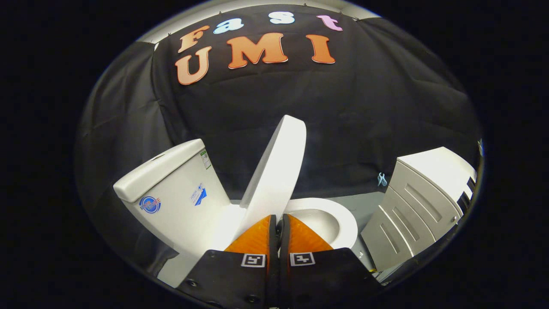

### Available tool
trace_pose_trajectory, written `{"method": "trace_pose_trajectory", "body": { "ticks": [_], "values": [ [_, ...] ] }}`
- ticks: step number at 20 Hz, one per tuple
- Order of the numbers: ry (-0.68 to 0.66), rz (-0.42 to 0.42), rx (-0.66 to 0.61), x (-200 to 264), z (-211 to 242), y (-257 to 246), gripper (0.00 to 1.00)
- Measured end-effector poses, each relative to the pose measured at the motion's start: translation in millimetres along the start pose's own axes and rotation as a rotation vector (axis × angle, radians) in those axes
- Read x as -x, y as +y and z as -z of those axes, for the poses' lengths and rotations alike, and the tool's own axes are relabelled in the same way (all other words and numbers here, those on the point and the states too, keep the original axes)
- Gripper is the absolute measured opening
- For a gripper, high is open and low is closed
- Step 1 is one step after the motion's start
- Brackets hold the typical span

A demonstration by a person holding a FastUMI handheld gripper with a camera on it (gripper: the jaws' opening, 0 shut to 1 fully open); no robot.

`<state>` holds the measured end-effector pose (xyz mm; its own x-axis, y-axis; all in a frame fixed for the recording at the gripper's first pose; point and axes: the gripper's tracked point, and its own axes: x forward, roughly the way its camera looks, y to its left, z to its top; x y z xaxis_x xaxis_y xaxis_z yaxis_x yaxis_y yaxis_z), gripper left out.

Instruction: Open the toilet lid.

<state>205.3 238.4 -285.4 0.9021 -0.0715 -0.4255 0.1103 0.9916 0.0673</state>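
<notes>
**Lid raised most of the way, not yet at rest**

The toilet lid [276,171] is seen lifted well clear of the seat ring [339,223], standing steeply and leaning toward the cistern [171,193], though a gap between lid and cistern is still visible. The bowl [319,221] is exposed beside the lid. The gripper [276,225] is held at the lid's lower edge, its fingers [257,240] pressed nearly together with only a thin slit between them; whether the lid's rim is pinched in that slit cannot be told. Most of the opening is judged done. What appears left is the last tilt back against the cistern and a release. A white cabinet [424,201] stands on the far side of the bowl from the cistern.
</notes>
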Motion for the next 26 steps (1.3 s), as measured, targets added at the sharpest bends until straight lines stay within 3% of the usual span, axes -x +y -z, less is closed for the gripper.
{"method": "trace_pose_trajectory", "body": {
  "ticks": [5, 15, 26],
  "values": [
    [-0.017, 0.030, 0.015, 6.6, -14.3, 32.8, 0.07],
    [-0.103, 0.093, 0.160, 13.3, -31.8, 114.9, 0.08],
    [-0.159, 0.055, 0.294, 9.1, -31.8, 204.3, 0.07]
  ]
}}
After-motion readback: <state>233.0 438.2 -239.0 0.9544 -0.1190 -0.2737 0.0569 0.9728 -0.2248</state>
